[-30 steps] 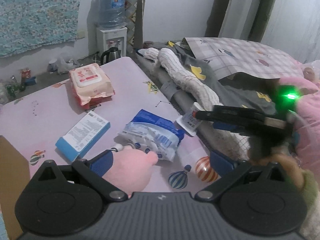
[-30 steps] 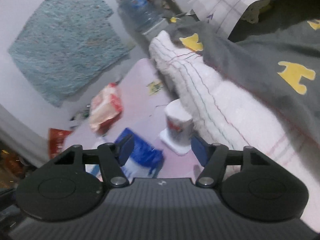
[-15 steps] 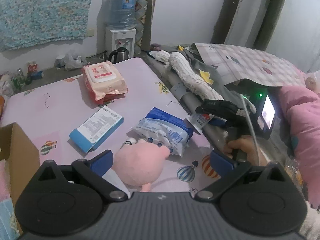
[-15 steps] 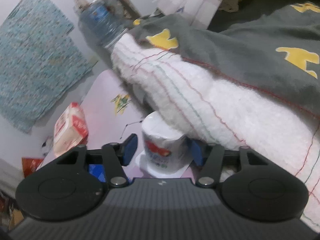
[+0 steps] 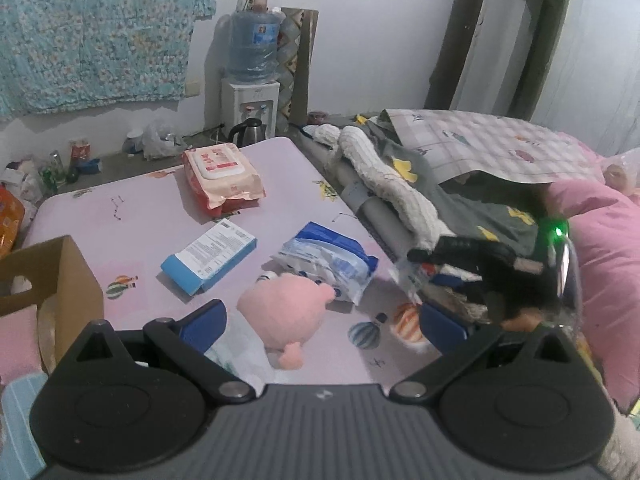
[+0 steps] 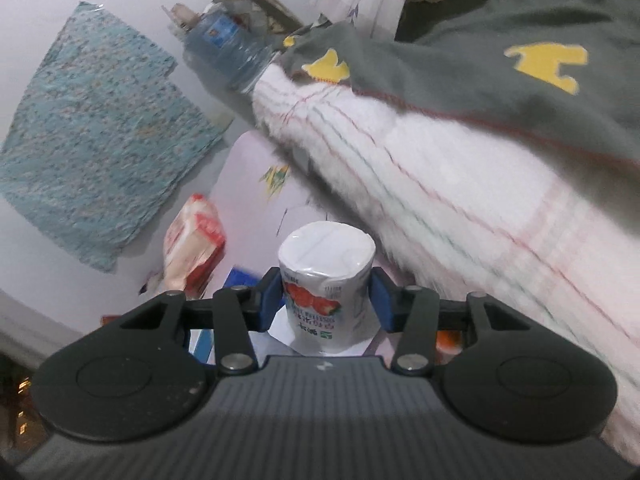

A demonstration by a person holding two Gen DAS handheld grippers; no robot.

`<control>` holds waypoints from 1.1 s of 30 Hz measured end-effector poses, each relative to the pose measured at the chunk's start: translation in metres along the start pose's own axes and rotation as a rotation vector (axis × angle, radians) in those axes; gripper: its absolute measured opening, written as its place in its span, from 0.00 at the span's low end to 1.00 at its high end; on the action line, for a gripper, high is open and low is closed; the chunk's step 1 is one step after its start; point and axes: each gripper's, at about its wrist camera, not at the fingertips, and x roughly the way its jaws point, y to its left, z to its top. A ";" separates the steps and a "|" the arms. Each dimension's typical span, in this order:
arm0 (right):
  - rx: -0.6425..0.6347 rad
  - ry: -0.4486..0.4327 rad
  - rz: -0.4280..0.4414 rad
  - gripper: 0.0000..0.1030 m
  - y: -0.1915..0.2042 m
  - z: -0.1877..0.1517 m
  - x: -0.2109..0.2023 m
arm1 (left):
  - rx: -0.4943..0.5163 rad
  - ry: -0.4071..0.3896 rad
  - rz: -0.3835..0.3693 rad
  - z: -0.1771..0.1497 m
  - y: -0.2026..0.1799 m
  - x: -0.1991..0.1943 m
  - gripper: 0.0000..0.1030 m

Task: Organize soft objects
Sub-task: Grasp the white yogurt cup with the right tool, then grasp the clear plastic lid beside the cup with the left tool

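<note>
My right gripper (image 6: 326, 298) is shut on a white wrapped tissue roll (image 6: 326, 272) with red print, its blue pads against both sides; in the left wrist view the right gripper (image 5: 460, 258) shows at the table's right edge. My left gripper (image 5: 322, 322) is open above the pink table (image 5: 120, 208). A pink plush toy (image 5: 286, 314) lies between its fingers without touching them. A blue and white soft pack (image 5: 326, 260) lies just beyond the plush. A red and white wipes pack (image 5: 220, 174) lies farther back, and it also shows in the right wrist view (image 6: 194, 242).
A blue and white flat box (image 5: 210, 254) lies left of the soft pack. An open cardboard box (image 5: 48, 276) stands at the left edge. A white knit blanket (image 6: 460, 196) and grey blanket (image 6: 500, 76) pile beside the table. A water dispenser (image 5: 252, 80) stands behind.
My right gripper moved in on the tissue roll and closed on it. My left gripper drew back and up from the pink plush, which now lies free on the table.
</note>
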 end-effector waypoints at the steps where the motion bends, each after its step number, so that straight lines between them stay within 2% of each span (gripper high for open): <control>1: 0.010 0.015 0.017 0.44 -0.005 -0.005 -0.009 | -0.001 -0.004 -0.003 -0.004 -0.002 -0.004 1.00; 5: 0.035 0.067 0.090 0.44 -0.023 -0.027 -0.043 | -0.008 -0.026 0.001 -0.022 -0.010 -0.019 1.00; 9: 0.091 0.156 0.170 0.44 -0.041 -0.054 -0.074 | -0.034 -0.037 -0.013 -0.042 -0.012 -0.030 1.00; 14: 0.206 0.322 0.275 0.45 -0.057 -0.090 -0.091 | -0.045 -0.031 -0.002 -0.064 -0.012 -0.036 1.00; 17: 0.237 0.399 0.288 0.45 -0.059 -0.106 -0.087 | -0.035 -0.028 0.001 -0.080 -0.013 -0.039 1.00; 19: 0.218 0.419 0.251 0.46 -0.059 -0.114 -0.083 | -0.018 -0.027 -0.007 -0.090 -0.017 -0.040 1.00; 24: 0.153 0.390 0.232 0.48 -0.055 -0.116 -0.091 | 0.054 -0.024 -0.018 -0.108 -0.034 -0.038 0.98; 27: 0.030 0.312 0.143 0.49 -0.050 -0.106 -0.101 | 0.096 -0.009 -0.038 -0.113 -0.045 -0.029 0.93; 30: -0.028 0.269 0.107 0.49 -0.051 -0.104 -0.109 | 0.117 0.029 -0.070 -0.115 -0.054 -0.017 0.87; 33: -0.077 0.214 0.103 0.49 -0.051 -0.096 -0.122 | 0.119 0.096 -0.115 -0.114 -0.062 0.002 0.74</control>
